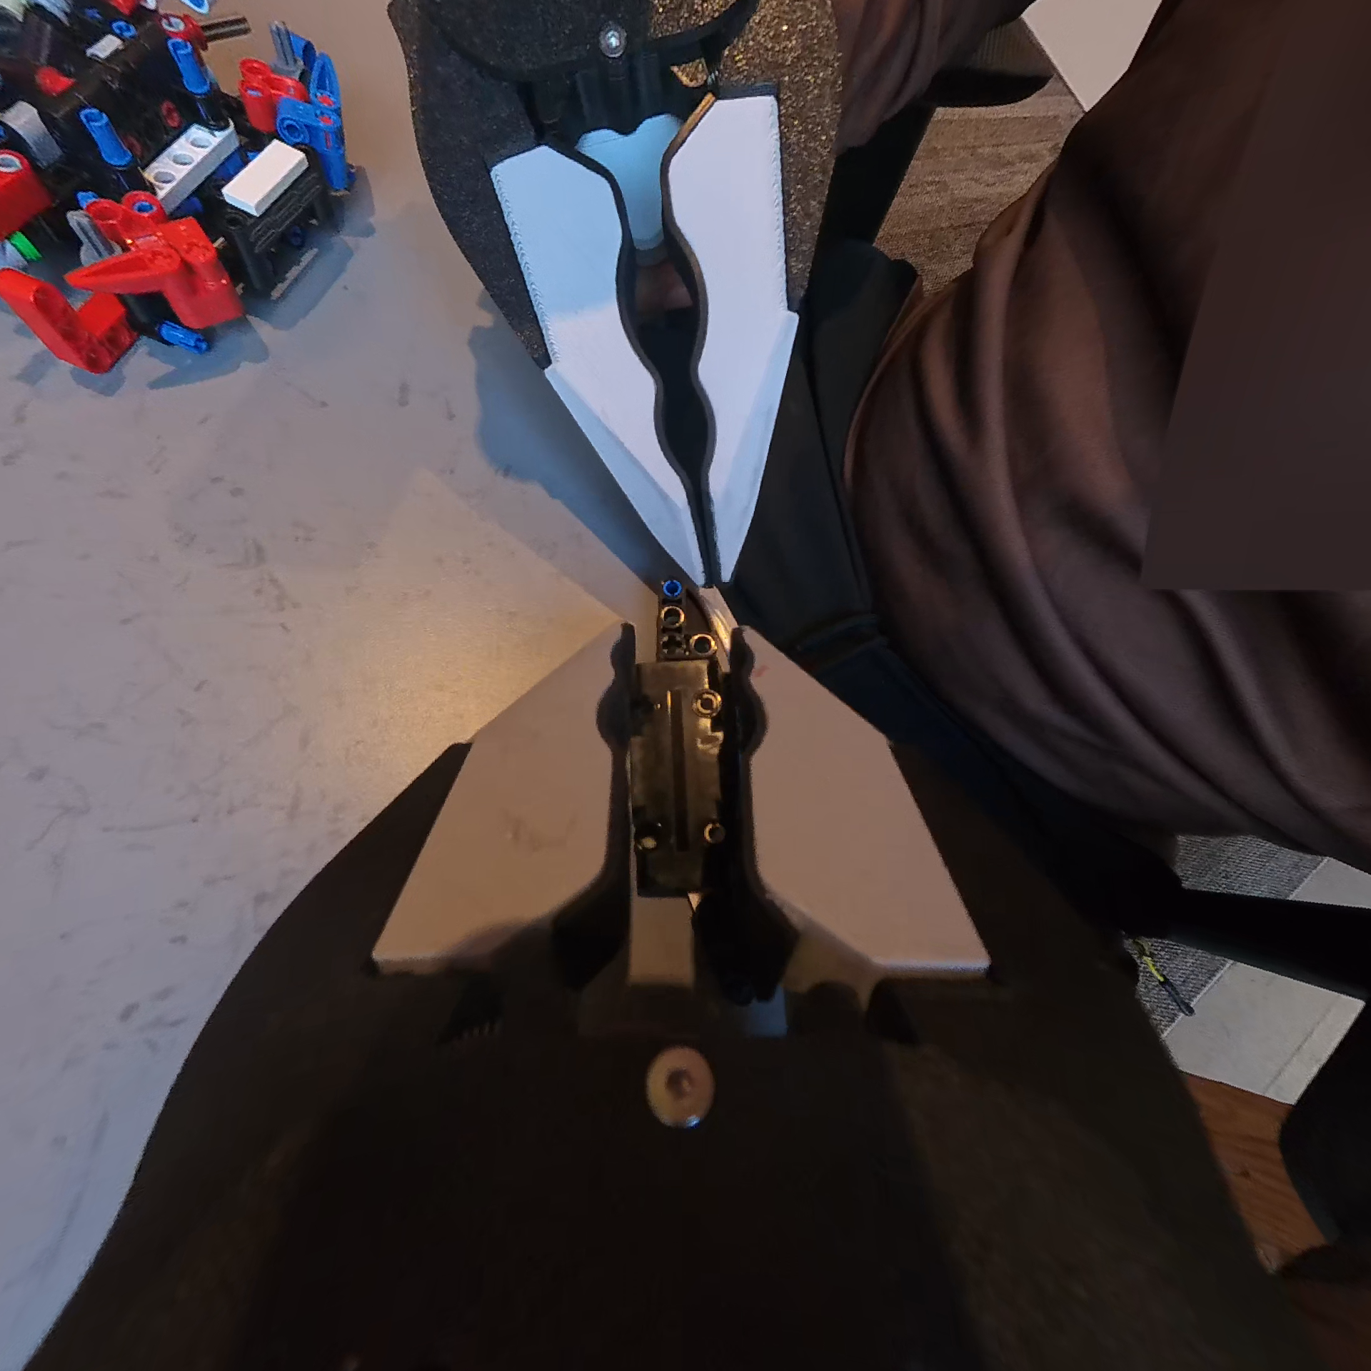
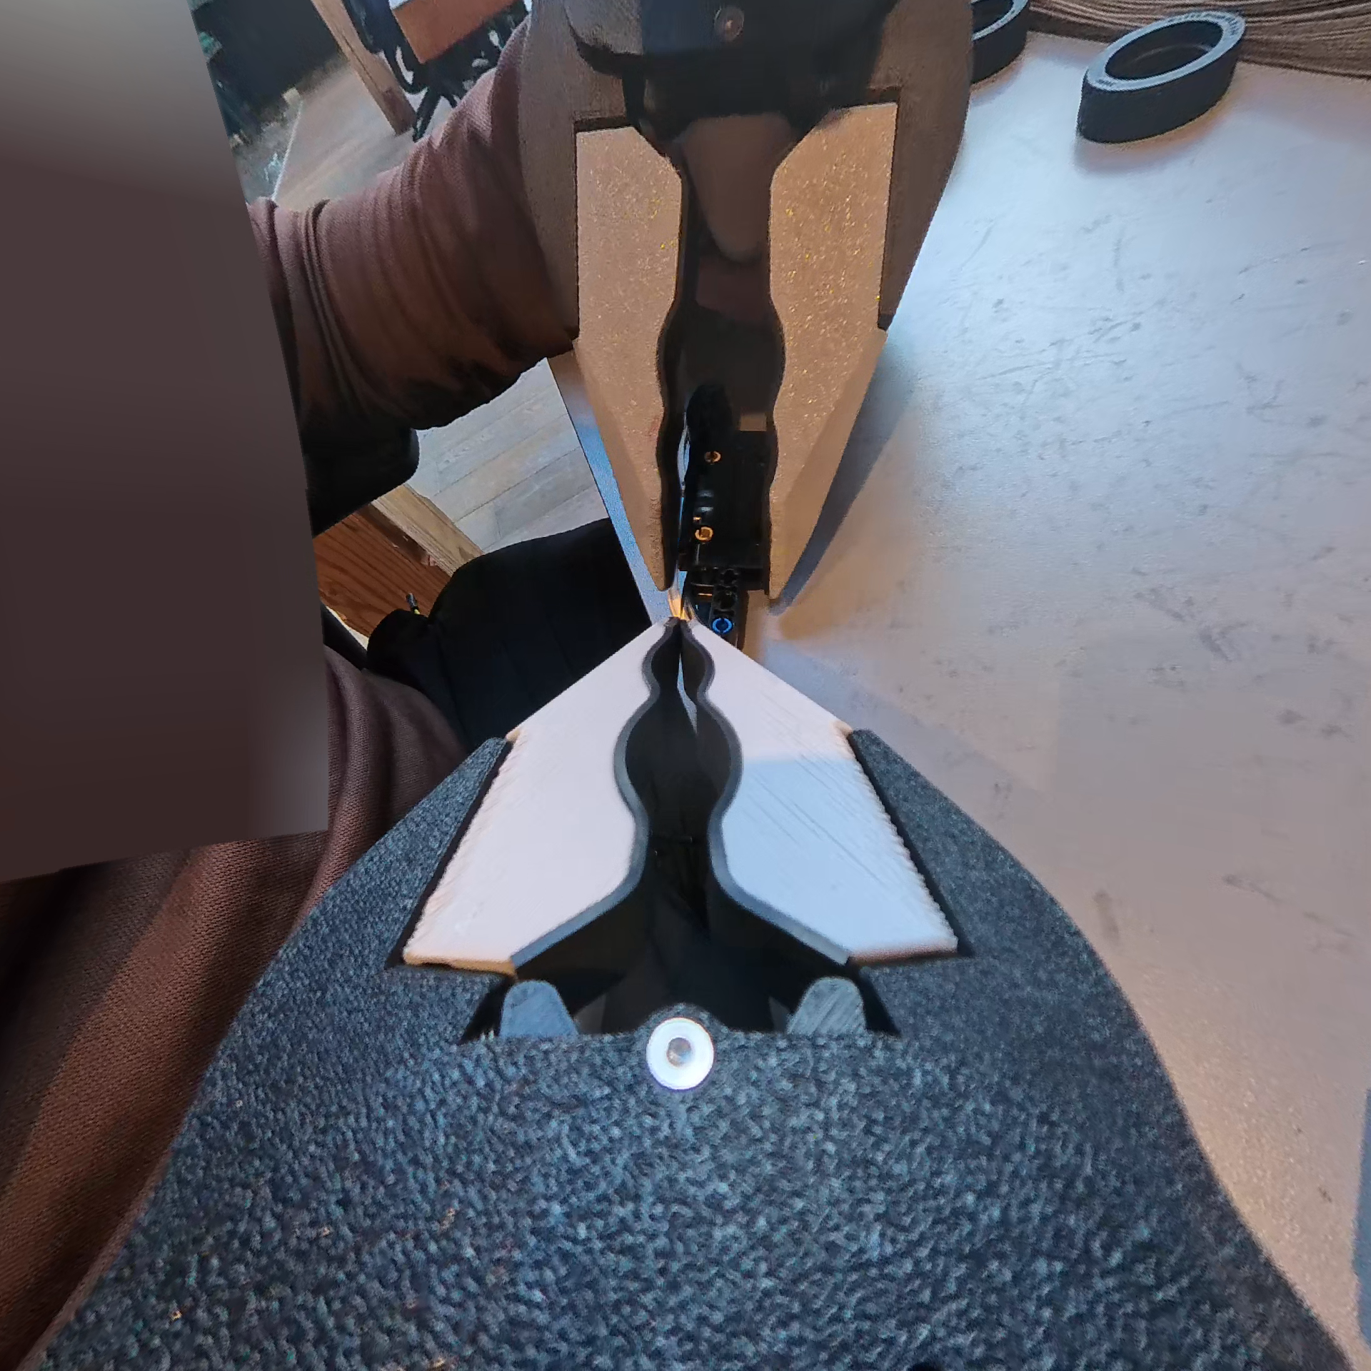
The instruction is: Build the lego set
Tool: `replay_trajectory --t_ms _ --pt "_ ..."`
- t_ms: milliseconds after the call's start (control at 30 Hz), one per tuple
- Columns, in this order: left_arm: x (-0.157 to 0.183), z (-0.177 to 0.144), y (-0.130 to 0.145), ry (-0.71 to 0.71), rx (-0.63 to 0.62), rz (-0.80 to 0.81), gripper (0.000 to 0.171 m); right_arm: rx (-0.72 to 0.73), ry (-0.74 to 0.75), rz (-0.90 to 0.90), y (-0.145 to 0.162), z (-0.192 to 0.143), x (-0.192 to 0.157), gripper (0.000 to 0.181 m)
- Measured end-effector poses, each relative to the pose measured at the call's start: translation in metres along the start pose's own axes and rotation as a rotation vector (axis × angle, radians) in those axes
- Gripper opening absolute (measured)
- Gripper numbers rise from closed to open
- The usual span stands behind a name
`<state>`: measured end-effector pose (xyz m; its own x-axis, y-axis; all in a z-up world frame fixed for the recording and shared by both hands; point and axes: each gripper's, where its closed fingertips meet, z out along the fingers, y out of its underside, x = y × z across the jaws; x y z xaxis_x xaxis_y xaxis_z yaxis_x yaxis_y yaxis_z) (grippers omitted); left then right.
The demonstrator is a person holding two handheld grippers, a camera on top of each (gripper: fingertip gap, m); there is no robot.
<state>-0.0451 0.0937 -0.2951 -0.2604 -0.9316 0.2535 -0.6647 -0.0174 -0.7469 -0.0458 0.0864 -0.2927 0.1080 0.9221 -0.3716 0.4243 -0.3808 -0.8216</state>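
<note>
In the left wrist view my left gripper point(image 1: 682, 634) is shut on a black lego assembly point(image 1: 679, 757) that stands lengthwise between its fingers. A blue pin point(image 1: 671, 588) sits at the assembly's far end. My right gripper point(image 1: 708, 579), with white fingers, comes in from above, its tips closed right beside that blue pin. In the right wrist view my right gripper point(image 2: 679, 627) is shut tip to tip, and I cannot tell whether it pinches anything. Facing it, the left gripper point(image 2: 719, 590) holds the black assembly point(image 2: 723, 504) with the blue pin point(image 2: 718, 625).
A partly built red, blue, black and white lego model point(image 1: 171, 193) sits on the grey table point(image 1: 222, 593) at the far left. Two black tyres point(image 2: 1161, 74) lie at the far right. A person's brown sleeve point(image 1: 1039, 445) and the table edge are close by. Both grippers' tips are close together, under 4 cm apart.
</note>
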Motion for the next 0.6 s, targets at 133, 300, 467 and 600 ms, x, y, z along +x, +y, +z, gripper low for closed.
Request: replay_trajectory --t_ms 133,300,467,600 --pt "0.0005 0.0013 0.0019 -0.001 -0.013 0.006 0.022 0.000 -0.002 0.002 0.0000 0.0000 -0.0001 0.000" --pt "0.0013 0.0020 0.0020 0.004 -0.016 0.009 0.019 0.000 0.000 0.001 -0.0001 0.0002 0.0000 0.000" --pt "0.0025 0.0033 0.0027 0.007 -0.023 0.018 0.014 0.000 0.000 0.001 -0.0001 0.0001 0.0000 0.000" --pt "0.0024 0.0034 0.0028 0.006 -0.023 0.017 0.014 0.000 0.003 -0.001 0.0000 0.0000 0.0000 0.000"
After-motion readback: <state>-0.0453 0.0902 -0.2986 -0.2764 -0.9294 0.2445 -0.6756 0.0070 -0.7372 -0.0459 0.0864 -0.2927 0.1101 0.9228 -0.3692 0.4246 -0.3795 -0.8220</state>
